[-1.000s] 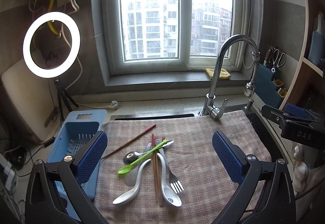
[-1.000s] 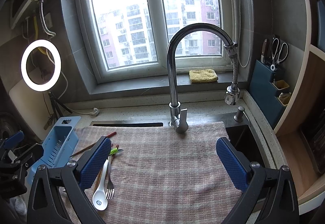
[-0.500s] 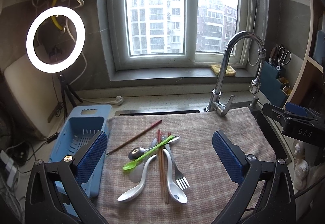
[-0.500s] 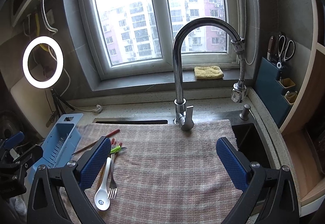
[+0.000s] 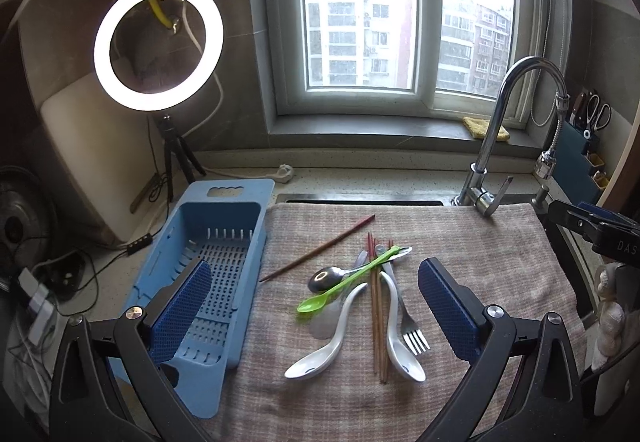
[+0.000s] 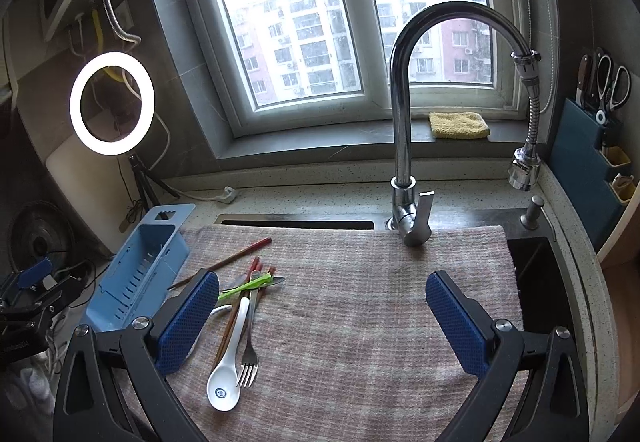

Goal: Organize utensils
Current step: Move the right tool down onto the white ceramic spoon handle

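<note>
on checked cloth point(image 5: 460, 254) by window point(image 6: 340, 13): utensils point(image 5: 360, 302) heaped; both tools spread, empty.

Glossy metal fork point(image 5: 412, 326), woven cloth mat point(image 5: 480, 254), matt plastic basket point(image 5: 224, 226).

A green spoon point(image 5: 340, 285) and 2 white spoons point(image 5: 326, 338) lie on pink-grey checked cloth point(image 5: 500, 266) beside a blue rack point(image 5: 224, 242).

Your left gripper point(image 5: 314, 306) hangs wide open above the cloth point(image 5: 480, 266). Between its pads lie a green spoon point(image 5: 344, 284), two white spoons point(image 5: 328, 342), a fork point(image 5: 406, 316) and chopsticks point(image 5: 376, 306), heaped together. The blue rack point(image 5: 224, 226) sits at left.
</note>
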Action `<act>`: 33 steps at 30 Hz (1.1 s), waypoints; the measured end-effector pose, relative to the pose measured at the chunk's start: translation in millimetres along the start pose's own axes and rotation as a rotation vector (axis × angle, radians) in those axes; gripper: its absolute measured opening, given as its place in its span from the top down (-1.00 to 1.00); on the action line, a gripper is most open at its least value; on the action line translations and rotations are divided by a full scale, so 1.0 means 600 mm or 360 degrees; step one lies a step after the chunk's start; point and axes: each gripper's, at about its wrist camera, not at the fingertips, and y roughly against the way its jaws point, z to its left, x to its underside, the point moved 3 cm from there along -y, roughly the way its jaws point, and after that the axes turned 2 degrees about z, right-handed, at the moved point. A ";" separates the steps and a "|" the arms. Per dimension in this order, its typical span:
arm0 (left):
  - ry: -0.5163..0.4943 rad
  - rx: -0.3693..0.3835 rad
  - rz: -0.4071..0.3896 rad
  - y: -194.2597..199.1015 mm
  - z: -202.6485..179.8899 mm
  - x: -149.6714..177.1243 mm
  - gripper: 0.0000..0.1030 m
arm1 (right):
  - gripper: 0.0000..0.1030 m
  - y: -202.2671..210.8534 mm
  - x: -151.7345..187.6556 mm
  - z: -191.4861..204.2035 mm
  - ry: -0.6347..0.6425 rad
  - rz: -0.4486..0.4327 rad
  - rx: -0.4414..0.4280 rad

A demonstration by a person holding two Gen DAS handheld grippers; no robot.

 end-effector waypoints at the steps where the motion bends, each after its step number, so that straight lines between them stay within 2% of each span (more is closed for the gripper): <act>1: 0.0010 -0.0006 0.0019 -0.002 0.006 0.005 -0.99 | -0.98 -0.007 0.000 0.003 -0.0001 0.0021 -0.0032; 4: 0.0012 -0.0041 0.0048 -0.004 0.020 0.022 -0.99 | -0.98 -0.031 0.004 0.013 -0.0026 0.0114 -0.0154; 10: 0.0055 -0.0008 0.0157 -0.020 0.035 0.066 -0.99 | -0.94 -0.081 0.014 0.070 0.0048 0.0270 -0.0303; 13: 0.0045 0.0011 0.0199 -0.028 0.036 0.086 -0.90 | -0.74 -0.116 0.024 0.105 0.0080 0.0397 -0.0399; 15: 0.0032 0.0024 0.0237 -0.037 0.033 0.101 -0.83 | -0.49 -0.145 0.034 0.123 0.0070 0.0502 -0.0450; 17: 0.0020 0.0044 0.0272 -0.046 0.031 0.116 -0.76 | -0.33 -0.170 0.044 0.142 0.0059 0.0594 -0.0491; 19: 0.0013 0.0080 0.0314 -0.055 0.029 0.130 -0.63 | -0.25 -0.192 0.055 0.159 0.0054 0.0665 -0.0527; 21: 0.0010 0.0116 0.0351 -0.063 0.029 0.140 -0.59 | -0.10 -0.212 0.068 0.174 0.0057 0.0741 -0.0529; 26: 0.0000 0.0205 0.0401 -0.084 0.029 0.149 -0.24 | -0.01 -0.266 0.092 0.194 -0.0053 0.0954 -0.0557; 30: 0.0020 0.0301 0.0425 -0.103 0.033 0.143 -0.16 | 0.16 -0.302 0.103 0.200 -0.0125 0.1076 -0.0520; 33: 0.0011 0.0361 0.0447 -0.121 0.032 0.136 0.09 | 0.29 -0.328 0.112 0.204 -0.0136 0.1136 -0.0466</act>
